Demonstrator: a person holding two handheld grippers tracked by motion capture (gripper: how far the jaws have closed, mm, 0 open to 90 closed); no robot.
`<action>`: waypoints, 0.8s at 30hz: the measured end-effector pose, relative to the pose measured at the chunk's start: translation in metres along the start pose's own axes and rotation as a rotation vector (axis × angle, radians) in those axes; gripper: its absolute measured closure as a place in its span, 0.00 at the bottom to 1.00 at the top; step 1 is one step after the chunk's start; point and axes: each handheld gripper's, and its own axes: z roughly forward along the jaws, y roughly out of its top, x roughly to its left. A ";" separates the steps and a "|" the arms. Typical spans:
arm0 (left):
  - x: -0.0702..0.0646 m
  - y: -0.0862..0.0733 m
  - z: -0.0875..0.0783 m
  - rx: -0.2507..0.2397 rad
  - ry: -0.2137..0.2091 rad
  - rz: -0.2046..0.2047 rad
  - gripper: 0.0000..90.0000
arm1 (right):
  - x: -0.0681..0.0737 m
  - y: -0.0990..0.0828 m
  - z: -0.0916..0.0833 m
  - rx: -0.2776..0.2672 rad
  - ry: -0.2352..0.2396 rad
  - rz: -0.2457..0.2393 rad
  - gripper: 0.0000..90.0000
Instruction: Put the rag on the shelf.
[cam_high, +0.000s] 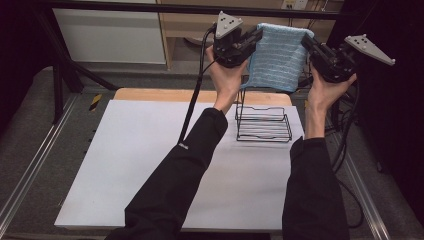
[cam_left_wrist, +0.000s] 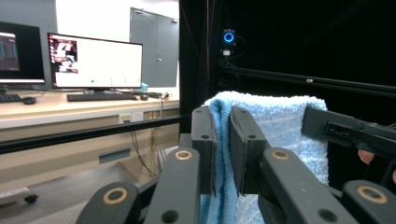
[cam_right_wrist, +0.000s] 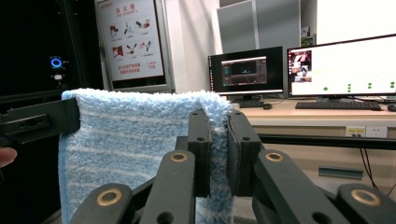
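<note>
High view: I have the blue towel (cam_high: 278, 56) stretched in the air above the wire rack (cam_high: 263, 123), which stands on the white surface (cam_high: 125, 165); left tongs (cam_high: 255, 36) and right tongs (cam_high: 307, 42) pinch its top corners. Left gripper view: jaws clamped on the towel's (cam_left_wrist: 280, 126) edge. Right gripper view: jaws pressed on its (cam_right_wrist: 135, 135) other edge.

I see open white table (cam_high: 125, 165) left and near; wire rack (cam_high: 263, 124) sits right-far, directly under the hanging towel (cam_high: 277, 57).

Light-blue striped towel (cam_high: 278, 56), folded double, hanging upright above the table
</note>
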 end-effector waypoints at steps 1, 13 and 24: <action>0.001 -0.001 0.002 0.001 -0.002 -0.004 0.90 | -0.001 0.000 0.001 0.003 -0.002 -0.003 0.91; 0.012 -0.005 0.021 0.013 -0.008 0.009 0.90 | -0.017 -0.004 0.019 0.027 -0.009 -0.005 0.91; 0.022 -0.022 0.030 0.050 -0.009 0.026 0.89 | -0.025 -0.016 0.030 0.056 -0.006 -0.006 0.91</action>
